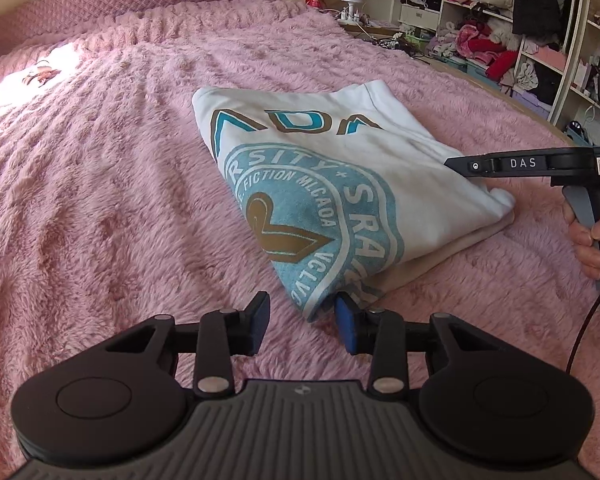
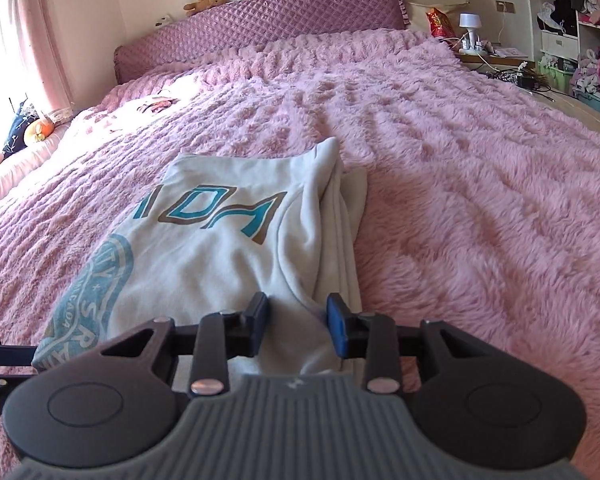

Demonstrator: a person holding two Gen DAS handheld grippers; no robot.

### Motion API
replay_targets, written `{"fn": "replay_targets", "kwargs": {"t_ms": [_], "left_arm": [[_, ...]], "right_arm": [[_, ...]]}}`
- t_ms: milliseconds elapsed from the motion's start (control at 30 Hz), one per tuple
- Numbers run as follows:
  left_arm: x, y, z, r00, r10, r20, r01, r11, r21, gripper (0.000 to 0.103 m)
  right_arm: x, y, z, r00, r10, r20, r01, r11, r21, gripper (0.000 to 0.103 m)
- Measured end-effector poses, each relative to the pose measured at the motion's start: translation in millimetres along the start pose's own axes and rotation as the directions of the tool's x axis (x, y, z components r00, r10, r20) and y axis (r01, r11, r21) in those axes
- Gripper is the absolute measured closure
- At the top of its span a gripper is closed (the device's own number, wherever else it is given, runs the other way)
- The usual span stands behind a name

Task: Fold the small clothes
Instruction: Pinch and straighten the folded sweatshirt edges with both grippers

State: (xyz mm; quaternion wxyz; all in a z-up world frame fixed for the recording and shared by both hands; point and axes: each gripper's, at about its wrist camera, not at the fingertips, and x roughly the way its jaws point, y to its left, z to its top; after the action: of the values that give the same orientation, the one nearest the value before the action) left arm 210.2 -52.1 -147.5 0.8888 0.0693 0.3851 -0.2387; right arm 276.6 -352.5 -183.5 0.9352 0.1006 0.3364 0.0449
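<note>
A white folded shirt point(image 1: 380, 200) with a teal and brown print lies on the fluffy pink blanket point(image 1: 100, 200). My left gripper point(image 1: 302, 320) is open low over the blanket, and the shirt's near corner reaches in between its blue pads without being pressed. In the right wrist view the shirt point(image 2: 220, 248) lies straight ahead. My right gripper point(image 2: 298, 322) is open above its near edge, with loose fabric between and under the fingers. From the left wrist view, the right gripper point(image 1: 472, 166) reaches in from the right over the shirt's right edge, held by a hand point(image 1: 588, 240).
The bed has a quilted purple headboard point(image 2: 280, 20) with a teddy bear point(image 2: 206, 2) on top. A bedside table with a lamp point(image 2: 470, 24) and open shelves full of clothes point(image 1: 492, 40) stand to the right. A small item point(image 1: 40, 74) lies in the sunlit patch at far left.
</note>
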Motion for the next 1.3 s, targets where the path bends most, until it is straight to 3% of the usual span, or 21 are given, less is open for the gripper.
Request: {"fn": "replay_targets", "kwargs": {"t_ms": [133,167,200,367,567,667,767,867,900,1067,1267,1300], "left_arm": [[4,1,-2,0.999,-0.037,0.012,0.037,0.999,-0.026,0.09],[5,0,-3,0.999,-0.034,0.014,0.035,0.999,-0.025,0.094],[5,-1,-3,0.999,-0.027,0.018,0.027,0.999,-0.022,0.095],[-6,-8,5,0.999,0.004,0.033,-0.002,0.997,-0.071,0.097],[19,0,1,0.996,0.04,-0.084,-0.05,0.991,-0.126,0.097],[29,-6,-5,0.99,0.077,-0.115,-0.086,0.993,-0.078,0.096],[26,-16,-3,0.987,0.103,-0.124,-0.106,0.994,-0.021,0.096],[-1,-25,-1,0.99,0.099,-0.102,-0.098,0.995,0.01,0.096],[-10,-25,-1,0.991,0.091,-0.093,-0.091,0.996,0.006,0.096],[-47,-25,8,0.999,0.04,0.004,-0.04,0.997,-0.061,0.094],[-20,-19,35,0.998,-0.015,0.06,0.025,0.986,-0.166,0.094],[-13,-17,38,0.998,-0.025,0.061,0.036,0.982,-0.187,0.094]], "right_arm": [[0,1,1,1.0,-0.004,-0.003,0.003,1.0,-0.021,0.078],[0,2,1,1.0,-0.008,0.0,0.008,0.999,-0.034,0.089],[0,4,0,1.0,-0.001,-0.001,0.001,0.999,-0.052,0.096],[-14,10,3,0.998,-0.025,0.061,0.031,0.994,-0.106,0.1],[-4,0,-6,0.998,-0.056,0.011,0.057,0.992,-0.11,0.101],[6,-3,-21,0.998,-0.065,0.004,0.065,0.993,-0.098,0.101],[7,-5,-21,0.999,-0.049,0.003,0.05,0.996,-0.071,0.099],[-3,-11,-13,1.0,-0.013,0.026,0.014,1.0,-0.025,0.078],[-8,-14,-9,0.999,0.005,0.046,-0.004,1.0,-0.012,0.077],[-8,-26,33,0.99,0.027,0.136,-0.028,1.0,0.004,0.077],[52,-29,85,0.995,0.023,0.099,-0.023,1.0,0.001,0.076],[61,-28,90,0.996,0.016,0.091,-0.016,1.0,-0.001,0.07]]}}
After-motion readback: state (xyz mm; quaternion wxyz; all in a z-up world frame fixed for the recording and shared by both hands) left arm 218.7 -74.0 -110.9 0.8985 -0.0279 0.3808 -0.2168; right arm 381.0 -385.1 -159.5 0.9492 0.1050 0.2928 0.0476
